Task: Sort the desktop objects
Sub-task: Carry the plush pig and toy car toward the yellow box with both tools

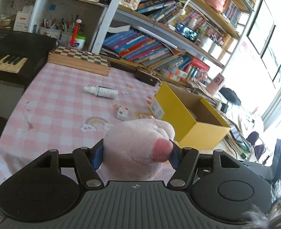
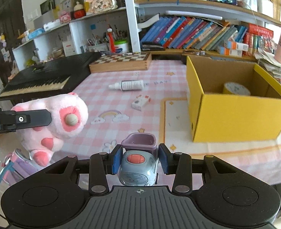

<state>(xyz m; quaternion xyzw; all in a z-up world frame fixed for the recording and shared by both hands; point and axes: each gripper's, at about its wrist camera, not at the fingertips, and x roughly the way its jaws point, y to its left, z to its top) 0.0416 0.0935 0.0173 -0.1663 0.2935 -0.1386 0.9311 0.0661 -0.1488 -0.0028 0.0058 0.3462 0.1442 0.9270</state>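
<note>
My left gripper (image 1: 135,153) is shut on a pink plush toy (image 1: 134,147) and holds it above the pink checked tablecloth (image 1: 60,103); the plush also shows in the right wrist view (image 2: 50,122), held up at the left. My right gripper (image 2: 139,159) is shut on a grey and purple toy car (image 2: 138,164) near the table's front edge. An open yellow box (image 2: 236,114) stands at the right with a tape roll (image 2: 236,88) inside. A white bottle (image 2: 127,85) lies on its side mid-table, a small white carton (image 2: 140,101) in front of it.
A wooden chessboard box (image 2: 121,62) sits at the back of the table. A black keyboard (image 2: 45,78) lies at the left. Bookshelves (image 2: 197,32) with books and pen holders fill the back wall. Paper stacks (image 2: 274,68) lie behind the box.
</note>
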